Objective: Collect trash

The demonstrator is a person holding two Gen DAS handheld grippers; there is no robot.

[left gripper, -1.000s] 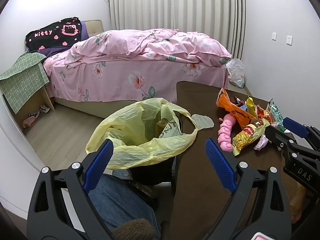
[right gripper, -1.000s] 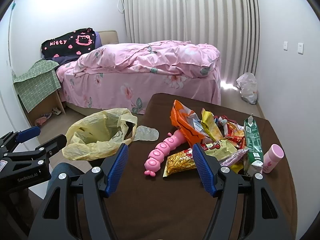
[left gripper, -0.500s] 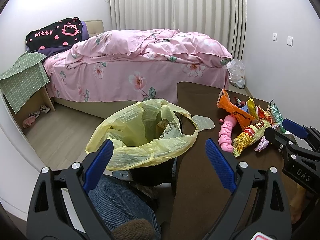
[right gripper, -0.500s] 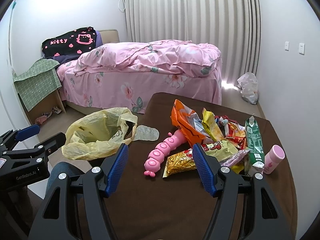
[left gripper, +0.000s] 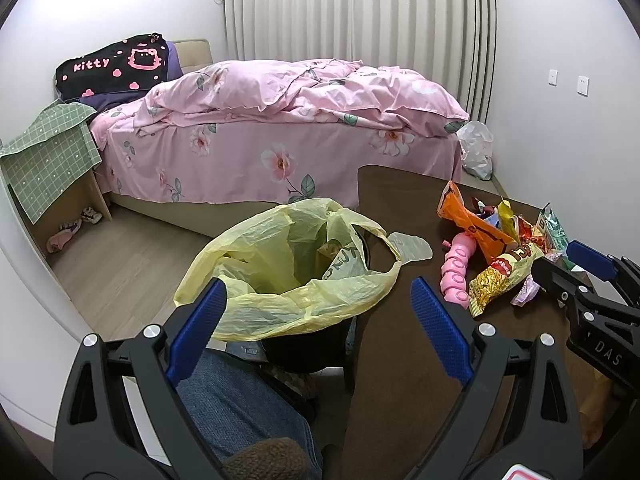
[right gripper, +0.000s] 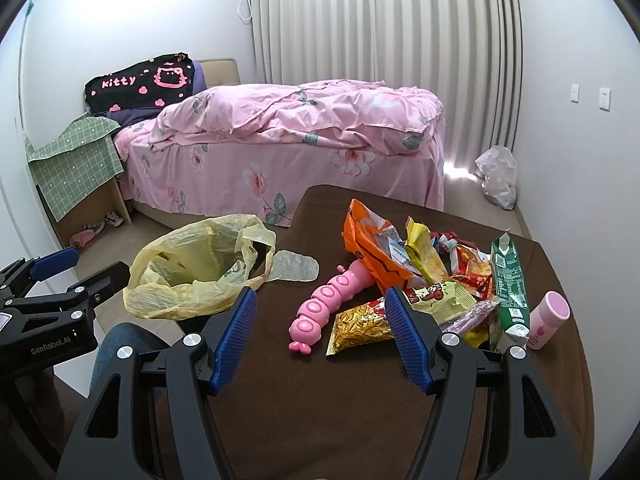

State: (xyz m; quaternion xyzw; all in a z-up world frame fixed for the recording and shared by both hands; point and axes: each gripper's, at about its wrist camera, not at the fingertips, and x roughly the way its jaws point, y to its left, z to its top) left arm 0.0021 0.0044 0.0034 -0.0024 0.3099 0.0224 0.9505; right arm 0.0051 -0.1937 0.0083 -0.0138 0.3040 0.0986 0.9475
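- The brown table (right gripper: 360, 420) is my landmark; everything below is placed against it.
- The left gripper (left gripper: 316, 320) hangs off the table's left edge, over the yellow trash bag (left gripper: 288, 276), its blue pads spread wide with nothing between them.
- That bag lines a dark bin (left gripper: 304, 348) standing on the floor just beside the table's left edge; its mouth gapes open and some crumpled packaging lies inside.
- One handle of the bag drapes over the table edge, beside a clear plastic scrap (right gripper: 294, 266) lying flat on the tabletop.
- The right gripper (right gripper: 320, 334) hovers above the near middle of the table, jaws released and empty, aimed toward the litter.
- The trash pile sits on the table's right half: an orange snack bag (right gripper: 370, 248) at the far side, a yellow wrapper (right gripper: 422, 252) next to it, a gold chip bag (right gripper: 360, 326) nearest the right gripper.
- A green carton (right gripper: 508, 284) lies at the pile's right side, and a small pink bottle (right gripper: 546, 318) stands near the table's right edge.
- A pink caterpillar toy (right gripper: 326, 304) lies left of the pile, its far end tucked under the orange bag.
- Beyond the table's far end stands a bed with a pink floral quilt (right gripper: 300, 120).
- A white plastic bag (right gripper: 498, 176) slumps on the floor past the table's far right corner.
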